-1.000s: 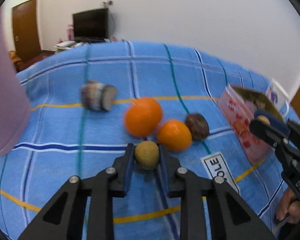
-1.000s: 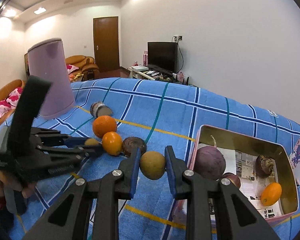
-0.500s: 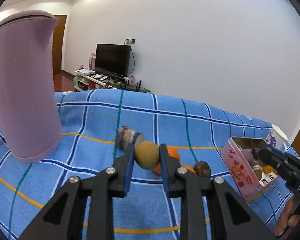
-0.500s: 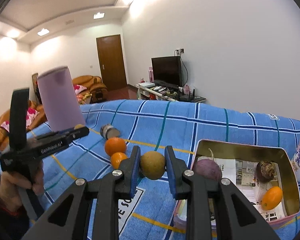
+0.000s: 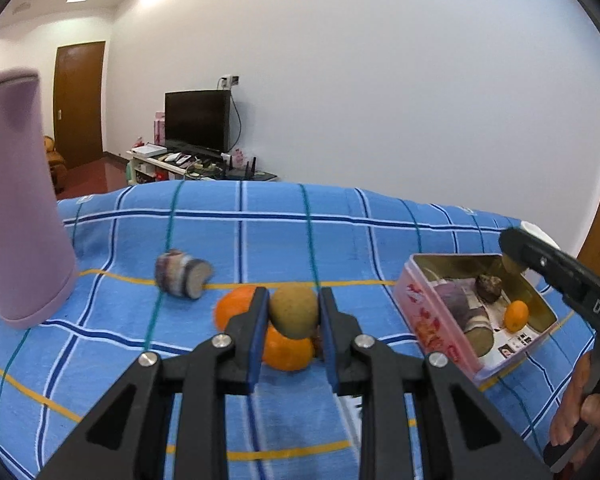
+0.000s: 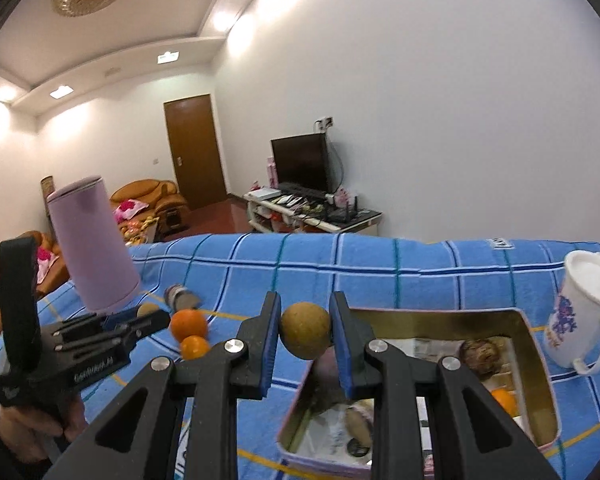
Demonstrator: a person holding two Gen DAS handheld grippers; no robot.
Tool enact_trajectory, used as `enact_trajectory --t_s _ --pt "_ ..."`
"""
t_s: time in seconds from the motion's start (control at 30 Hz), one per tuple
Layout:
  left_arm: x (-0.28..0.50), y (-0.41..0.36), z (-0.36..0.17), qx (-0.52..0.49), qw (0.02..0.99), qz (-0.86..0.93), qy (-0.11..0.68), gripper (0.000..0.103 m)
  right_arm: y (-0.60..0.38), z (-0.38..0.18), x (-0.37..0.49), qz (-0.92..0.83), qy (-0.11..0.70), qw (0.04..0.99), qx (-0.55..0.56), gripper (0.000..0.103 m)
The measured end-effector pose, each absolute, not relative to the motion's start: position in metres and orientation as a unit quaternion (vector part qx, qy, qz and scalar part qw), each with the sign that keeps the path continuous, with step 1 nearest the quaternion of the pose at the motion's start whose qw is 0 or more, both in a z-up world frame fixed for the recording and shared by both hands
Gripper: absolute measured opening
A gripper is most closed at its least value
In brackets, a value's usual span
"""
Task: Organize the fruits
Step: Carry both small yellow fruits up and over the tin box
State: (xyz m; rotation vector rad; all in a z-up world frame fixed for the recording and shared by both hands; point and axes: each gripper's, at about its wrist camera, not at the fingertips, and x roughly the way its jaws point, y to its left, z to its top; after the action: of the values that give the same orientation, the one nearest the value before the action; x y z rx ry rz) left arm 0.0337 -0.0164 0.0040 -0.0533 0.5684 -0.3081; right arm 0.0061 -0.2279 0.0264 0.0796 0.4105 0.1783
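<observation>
My left gripper is shut on a brown-green kiwi, held above two oranges on the blue checked cloth. My right gripper is shut on a second brown kiwi, held over the near left edge of the pink tin box. The tin holds a purple fruit, a dark fruit and a small orange. The left gripper also shows in the right wrist view, and the right gripper shows at the right of the left wrist view.
A tall pink cylinder stands at the left on the cloth. A cut grey-brown piece lies behind the oranges. A white mug stands right of the tin. A TV and a door are beyond the table.
Both grippers have risen and moved right with their kiwis. The right gripper now hangs over the tin's edge; the left one points more toward the tin.
</observation>
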Motion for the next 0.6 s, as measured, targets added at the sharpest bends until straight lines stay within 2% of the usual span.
enact_trajectory --t_s 0.6 --pt "0.041 -0.109 0.027 0.005 0.945 -0.195 0.263 0.026 -0.29 0.018 0.021 0.011 0.215 0.976 0.01 0.027"
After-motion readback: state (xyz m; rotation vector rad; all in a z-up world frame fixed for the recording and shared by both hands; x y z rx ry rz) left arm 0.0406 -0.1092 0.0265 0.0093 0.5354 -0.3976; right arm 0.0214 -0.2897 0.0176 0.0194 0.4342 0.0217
